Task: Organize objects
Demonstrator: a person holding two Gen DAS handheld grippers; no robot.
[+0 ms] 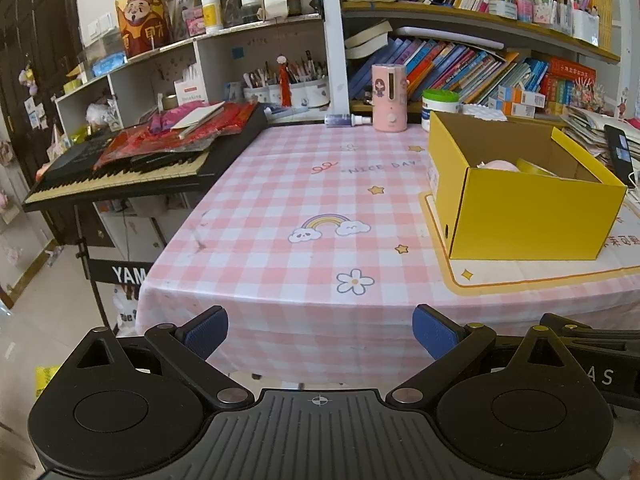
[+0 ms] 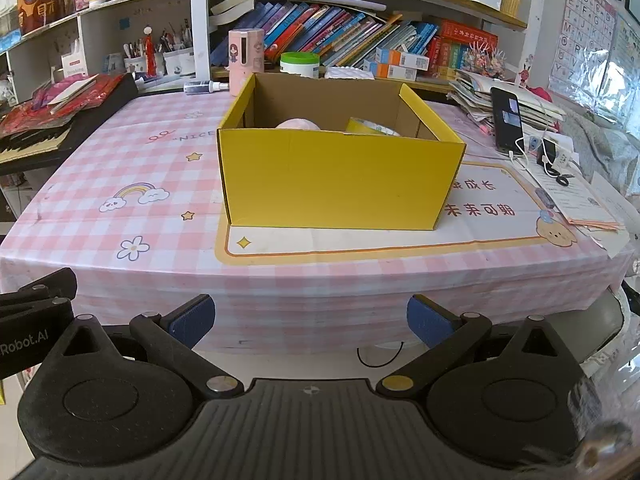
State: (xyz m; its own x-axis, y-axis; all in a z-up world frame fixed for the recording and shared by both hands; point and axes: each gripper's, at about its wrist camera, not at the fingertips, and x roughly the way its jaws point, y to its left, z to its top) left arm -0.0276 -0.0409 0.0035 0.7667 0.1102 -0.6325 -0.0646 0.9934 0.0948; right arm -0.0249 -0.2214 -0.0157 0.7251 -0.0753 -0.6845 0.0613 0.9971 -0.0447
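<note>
Left gripper (image 1: 320,332): held off the near table edge, blue ribbed pads spread wide, nothing between them; black linkage arms and a ridged black body below.
Right gripper (image 2: 310,320): held beside the left one, also short of the table edge, pads wide apart and empty.
Tablecloth (image 2: 100,152): smooth pink-and-white check with rainbow, flower and star prints, draped over the near edge; probably slick, so things pushed on it may slide.
Mat (image 2: 500,216): flat white sheet with an orange border, lying under the box.
Yellow box (image 2: 340,176): open-topped corrugated cardboard, glossy yellow outside and raw brown inside, standing on the mat at the right half of the table, well ahead of both grippers.
Box contents: a soft-looking pink rounded thing (image 2: 298,123) and a yellow tape roll (image 2: 370,127) show just above the front wall; whatever else is inside is hidden.
Phone (image 2: 507,122): dark slab propped to the right of the box with a white cable trailing.
Far edge: a pink cylinder (image 1: 389,98) and a small spray bottle (image 1: 346,120) lying on its side, in front of crowded bookshelves.
Risk: reaching over the tall front wall could nudge the light box along the mat, and a blind reach past it may miss the contents.
Risk: a sweep to the right could snag the phone cable.
</note>
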